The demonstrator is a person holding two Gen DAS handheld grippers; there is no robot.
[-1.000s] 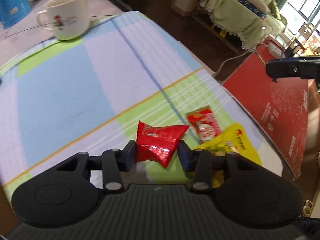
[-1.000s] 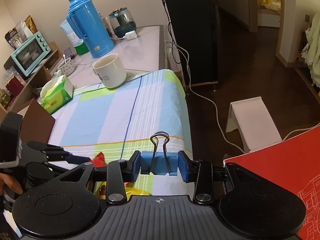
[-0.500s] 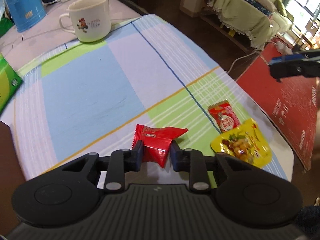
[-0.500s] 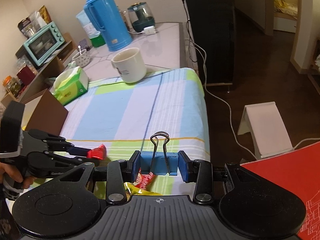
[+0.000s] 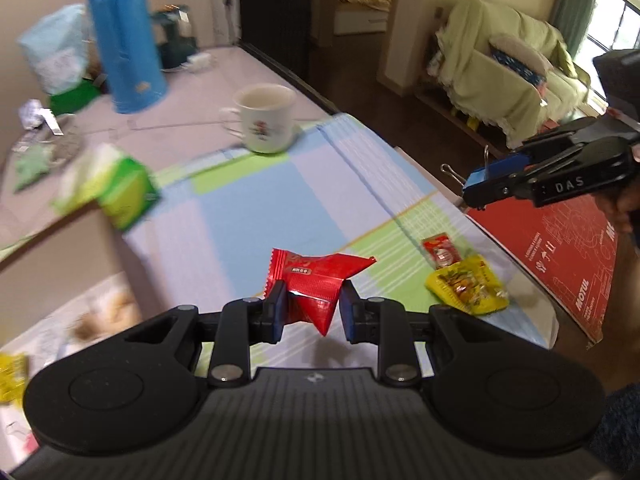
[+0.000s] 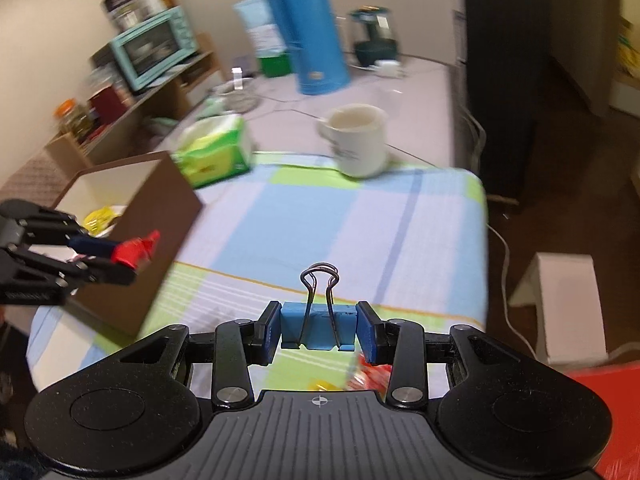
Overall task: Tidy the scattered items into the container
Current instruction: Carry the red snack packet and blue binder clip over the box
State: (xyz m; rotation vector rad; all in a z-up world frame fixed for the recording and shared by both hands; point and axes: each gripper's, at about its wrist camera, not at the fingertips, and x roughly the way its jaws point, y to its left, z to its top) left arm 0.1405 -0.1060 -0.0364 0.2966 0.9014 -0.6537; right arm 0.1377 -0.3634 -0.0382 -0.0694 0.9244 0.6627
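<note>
Between the left gripper's point(image 5: 313, 312) matt black plastic fingers point(image 5: 276, 312) sits a glossy, crinkled foil red packet point(image 5: 316, 280). Ahead of them lies a woven checked cloth point(image 5: 256, 208), soft and matt. The right gripper point(image 6: 319, 328) pinches a smooth blue binder clip point(image 6: 318, 326) with shiny wire handles. Left of its fingers stands a dull brown cardboard box point(image 6: 160, 216); ahead, a glazed ceramic mug point(image 6: 358, 146).

On my bench point(image 6: 360, 216) I see a cloth point(image 5: 256, 216), mug point(image 5: 266, 118), box point(image 6: 160, 208), tissues point(image 6: 216, 156), flask point(image 5: 124, 40) and two packets point(image 5: 466, 290).
</note>
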